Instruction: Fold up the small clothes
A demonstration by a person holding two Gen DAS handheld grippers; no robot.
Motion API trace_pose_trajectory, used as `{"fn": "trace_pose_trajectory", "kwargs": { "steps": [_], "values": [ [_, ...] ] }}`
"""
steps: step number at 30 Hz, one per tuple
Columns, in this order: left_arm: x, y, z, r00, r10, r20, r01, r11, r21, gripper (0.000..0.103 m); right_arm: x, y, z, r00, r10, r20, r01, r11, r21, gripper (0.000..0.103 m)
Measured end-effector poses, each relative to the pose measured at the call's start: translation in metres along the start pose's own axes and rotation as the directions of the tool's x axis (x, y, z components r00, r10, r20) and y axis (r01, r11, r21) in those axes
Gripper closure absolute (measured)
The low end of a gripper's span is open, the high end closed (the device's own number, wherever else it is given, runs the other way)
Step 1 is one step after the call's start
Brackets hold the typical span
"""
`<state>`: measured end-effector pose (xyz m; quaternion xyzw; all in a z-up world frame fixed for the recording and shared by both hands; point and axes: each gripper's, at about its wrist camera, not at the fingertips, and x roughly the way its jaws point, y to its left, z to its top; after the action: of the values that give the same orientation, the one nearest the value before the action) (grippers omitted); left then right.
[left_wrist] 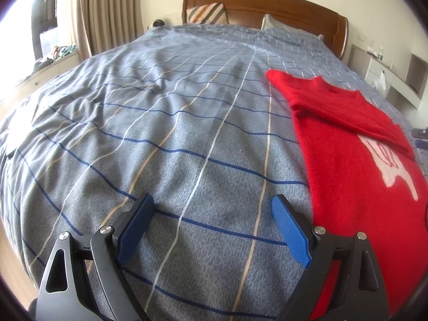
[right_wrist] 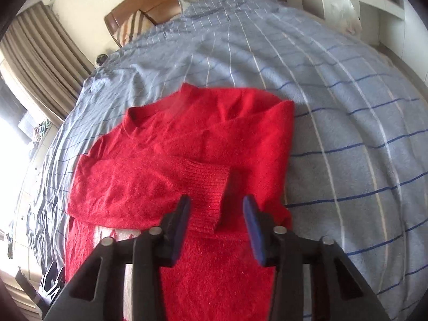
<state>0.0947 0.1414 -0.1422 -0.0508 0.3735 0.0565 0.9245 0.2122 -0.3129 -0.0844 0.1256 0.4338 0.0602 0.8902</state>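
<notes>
**Red sweater on checked bed, sleeve across chest**

Fluffy red sweater point(right_wrist: 187, 165) lying flat on the bed point(left_wrist: 160, 133), fuzzy knit, soft short pile all over. One sleeve point(right_wrist: 149, 184) folded across the body, ending in a ribbed cuff point(right_wrist: 208, 195) with fine straight ridges. V-shaped collar at the far end, toward the headboard point(left_wrist: 267, 2). White knitted figure on the front, partly covered by the sleeve, shape not readable.

Right claw point(right_wrist: 216, 222) just above the sweater, blue pads half apart, cuff edge seen in the gap between them, no pad pressing on it, so open and gripping nothing. Slight blur here.

Left claw point(left_wrist: 213, 222) spread wide over bare cover, beside the sweater edge, empty. Pads flat and long, finely textured blue plastic on black angular arms with round metal pins.

Bed cover grey-blue, felt-like and matt, with thin white, beige and dark blue lines in a grid, softly wrinkled. Headboard smooth, curved brown wood. Striped pillow point(left_wrist: 206, 13) leaning against it. Pleated beige curtain point(left_wrist: 104, 10) at the window side.
</notes>
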Motion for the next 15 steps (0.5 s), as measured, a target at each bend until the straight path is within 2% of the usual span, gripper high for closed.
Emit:
{"fn": "trace_pose_trajectory", "kwargs": {
  "steps": [4,9,11,12,13,14,15],
  "values": [
    [-0.017,0.003,-0.001,0.999,-0.033,0.014,0.033,0.999,-0.010,0.012,-0.068,0.004,-0.022,0.991,-0.051,0.121,0.074,0.980,-0.186,0.049],
    [-0.042,-0.001,-0.014,0.998,-0.064,0.015,0.064,0.997,0.034,0.012,-0.155,-0.005,-0.072,0.950,-0.139,0.279,0.247,0.884,-0.397,0.043],
    [-0.052,-0.003,-0.021,0.997,-0.079,0.003,0.078,0.996,0.052,0.012,-0.185,-0.011,-0.095,0.936,-0.155,0.317,0.292,0.845,-0.448,0.036],
    [-0.056,-0.005,-0.025,0.996,-0.089,-0.011,0.089,0.994,0.057,0.012,-0.194,-0.013,-0.106,0.941,-0.148,0.304,0.282,0.838,-0.467,0.030],
    [-0.060,-0.005,-0.030,0.994,-0.105,-0.032,0.106,0.993,0.056,0.012,-0.199,-0.017,-0.116,0.960,-0.127,0.250,0.238,0.842,-0.485,0.025],
    [-0.061,-0.006,-0.034,0.990,-0.124,-0.060,0.127,0.991,0.047,0.012,-0.198,-0.020,-0.128,0.980,-0.104,0.167,0.174,0.853,-0.492,0.024],
    [-0.062,-0.007,-0.040,0.985,-0.142,-0.098,0.146,0.989,0.036,0.012,-0.193,-0.023,-0.141,0.992,-0.089,0.094,0.124,0.865,-0.486,0.025]
  ]
}}
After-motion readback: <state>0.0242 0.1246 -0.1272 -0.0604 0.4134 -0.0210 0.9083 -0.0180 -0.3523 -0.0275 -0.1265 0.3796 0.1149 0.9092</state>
